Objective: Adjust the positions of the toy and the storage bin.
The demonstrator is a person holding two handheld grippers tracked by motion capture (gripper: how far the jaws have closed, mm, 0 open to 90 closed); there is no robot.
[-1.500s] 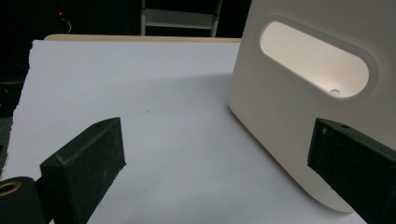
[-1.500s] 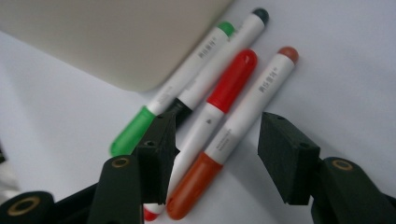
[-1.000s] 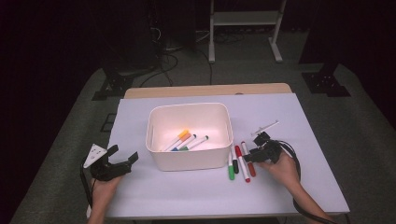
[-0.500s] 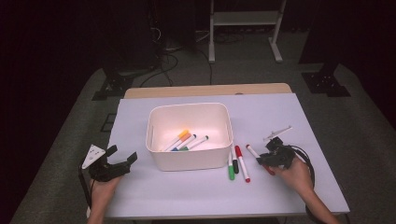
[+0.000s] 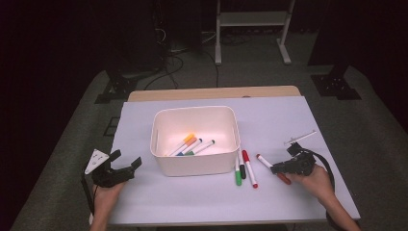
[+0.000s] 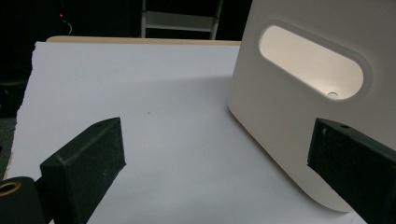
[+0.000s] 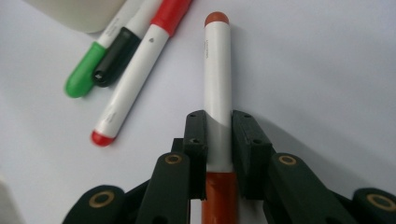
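The left gripper (image 5: 126, 166) sits near the table's left edge with its jaws wide open and nothing between them, just beside the white plastic bin (image 5: 195, 161).

To the right of the bin lie three loose markers (image 5: 244, 169) side by side: green, black and red.

Further right, the right gripper (image 7: 218, 140) has just been closing, and now its jaws squeeze the red-capped white marker (image 7: 217, 79). The marker rests flat on the white table (image 5: 308, 115).

Lift it straight up, keep it level, then carry it over the bin's rim.

Its back end is cut off in the right gripper view. The thin thing (image 5: 299, 137) beyond is too small to tell.
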